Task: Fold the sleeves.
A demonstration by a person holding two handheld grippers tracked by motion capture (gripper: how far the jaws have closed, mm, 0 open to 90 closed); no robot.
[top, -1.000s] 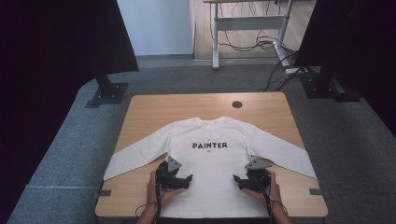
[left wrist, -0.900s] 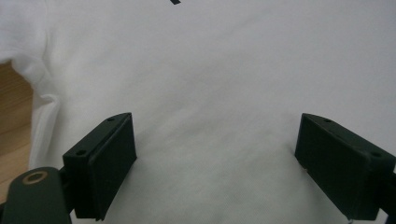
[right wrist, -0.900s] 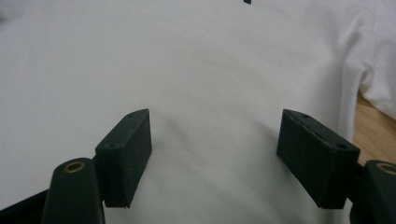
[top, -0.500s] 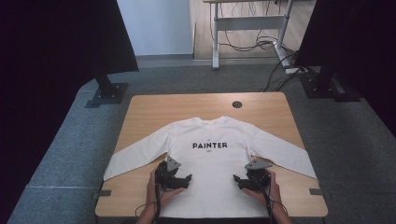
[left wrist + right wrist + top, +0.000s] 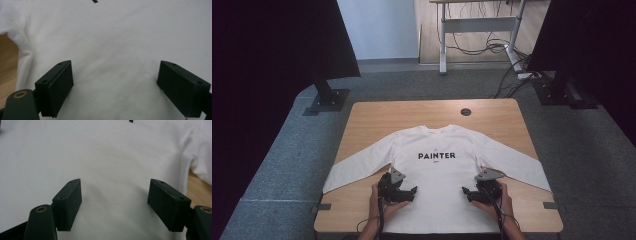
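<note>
White long-sleeved cotton shirt (image 5: 437, 172) printed "PAINTER", spread flat on the wooden desk (image 5: 377, 120).
Left hand-held gripper (image 5: 412, 191) and right hand-held gripper (image 5: 466, 192) rest on its lower body, jaws spread wide, grasping nothing.

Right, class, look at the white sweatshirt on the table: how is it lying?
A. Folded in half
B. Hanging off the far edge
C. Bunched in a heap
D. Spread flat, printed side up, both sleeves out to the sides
D: the high view shows the sweatshirt spread flat on the table, its PAINTER print facing up and a sleeve reaching out to each side.
</note>
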